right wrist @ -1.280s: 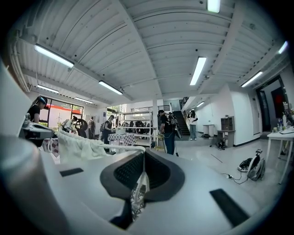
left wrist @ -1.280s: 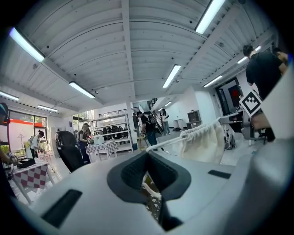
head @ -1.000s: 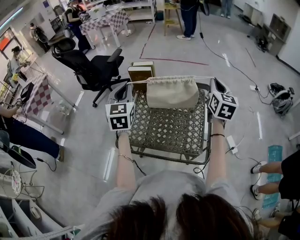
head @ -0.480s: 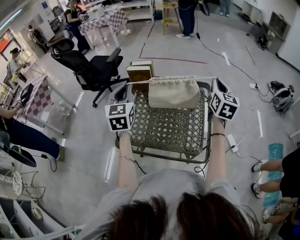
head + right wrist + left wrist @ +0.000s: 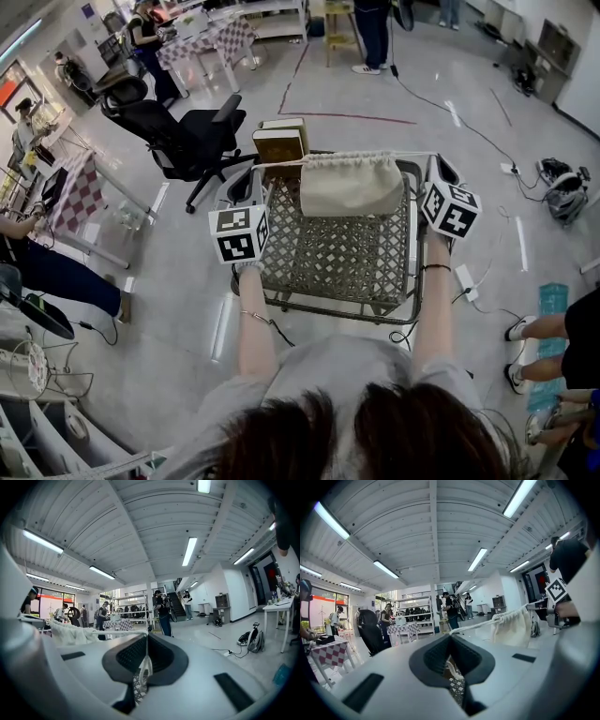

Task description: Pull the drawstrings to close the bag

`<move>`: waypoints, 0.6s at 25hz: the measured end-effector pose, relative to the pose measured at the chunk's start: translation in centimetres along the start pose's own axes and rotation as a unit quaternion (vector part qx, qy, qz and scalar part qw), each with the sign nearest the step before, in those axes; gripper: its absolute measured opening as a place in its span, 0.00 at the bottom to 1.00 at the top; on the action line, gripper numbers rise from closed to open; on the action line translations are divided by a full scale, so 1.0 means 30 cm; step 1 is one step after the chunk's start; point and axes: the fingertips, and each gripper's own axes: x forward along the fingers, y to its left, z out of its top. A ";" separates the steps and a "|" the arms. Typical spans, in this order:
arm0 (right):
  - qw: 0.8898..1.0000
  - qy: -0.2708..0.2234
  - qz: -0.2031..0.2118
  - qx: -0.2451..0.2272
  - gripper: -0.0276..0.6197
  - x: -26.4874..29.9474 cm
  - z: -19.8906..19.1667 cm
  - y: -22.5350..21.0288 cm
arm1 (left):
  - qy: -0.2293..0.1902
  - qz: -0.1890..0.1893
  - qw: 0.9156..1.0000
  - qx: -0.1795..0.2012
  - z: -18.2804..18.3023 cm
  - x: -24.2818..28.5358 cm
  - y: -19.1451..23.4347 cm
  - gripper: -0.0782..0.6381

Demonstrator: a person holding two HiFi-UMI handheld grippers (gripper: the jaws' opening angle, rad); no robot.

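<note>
Glossy grey floor (image 5: 169, 309), black office chair (image 5: 178, 141), checkered tables (image 5: 70, 192); ceiling strip lights (image 5: 478, 558)

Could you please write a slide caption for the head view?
Left tool and right tool hold drawstrings taut, cream bag hanging over a basket.

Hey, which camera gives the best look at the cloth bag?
The head view: the whole cloth bag shows there, mouth gathered. The left gripper view shows it side-on, far right; the right gripper view catches only its bunched edge.

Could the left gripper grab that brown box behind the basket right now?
Probably not: the left gripper is shut on the drawstring, so it is busy, though the brown box sits close ahead.
</note>
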 end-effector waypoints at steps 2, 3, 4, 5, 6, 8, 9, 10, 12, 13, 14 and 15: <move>1.000 0.000 0.000 -0.001 0.08 0.002 0.001 0.003 | -0.001 0.002 1.000 -0.001 0.000 -0.003 0.006 0.14; 1.000 -0.001 0.000 -0.001 0.08 0.004 0.003 0.003 | -0.001 0.003 1.000 -0.001 0.001 -0.003 0.009 0.14; 1.000 -0.001 0.000 -0.001 0.08 0.005 0.004 0.003 | -0.002 0.004 1.000 -0.003 0.002 -0.002 0.010 0.14; 1.000 -0.002 0.000 0.000 0.08 0.007 0.005 0.002 | -0.003 0.006 1.000 -0.004 0.004 -0.001 0.011 0.14; 1.000 -0.003 0.000 0.001 0.08 0.008 0.006 0.001 | -0.005 0.006 1.000 -0.004 0.004 -0.001 0.012 0.14; 1.000 -0.005 0.000 0.008 0.08 0.012 0.007 -0.002 | -0.006 0.007 1.000 -0.006 0.005 0.000 0.014 0.14; 1.000 -0.006 0.000 0.013 0.08 0.013 0.007 -0.003 | -0.007 0.007 1.000 -0.006 0.006 0.001 0.014 0.14; 1.000 -0.006 0.000 0.017 0.08 0.015 0.008 -0.004 | -0.008 0.007 1.000 -0.006 0.006 0.001 0.015 0.14; 1.000 -0.007 -0.001 0.021 0.08 0.015 0.006 -0.009 | -0.009 0.007 1.000 -0.006 0.007 0.002 0.017 0.14; 1.000 -0.007 -0.002 0.022 0.08 0.014 0.006 -0.011 | -0.009 0.007 1.000 -0.007 0.008 0.002 0.018 0.14; 1.000 -0.007 -0.003 0.023 0.08 0.014 0.007 -0.013 | -0.010 0.007 1.000 -0.007 0.010 0.001 0.019 0.14; 1.000 -0.008 -0.004 0.024 0.08 0.013 0.010 -0.015 | -0.011 0.007 1.000 -0.007 0.013 0.001 0.020 0.14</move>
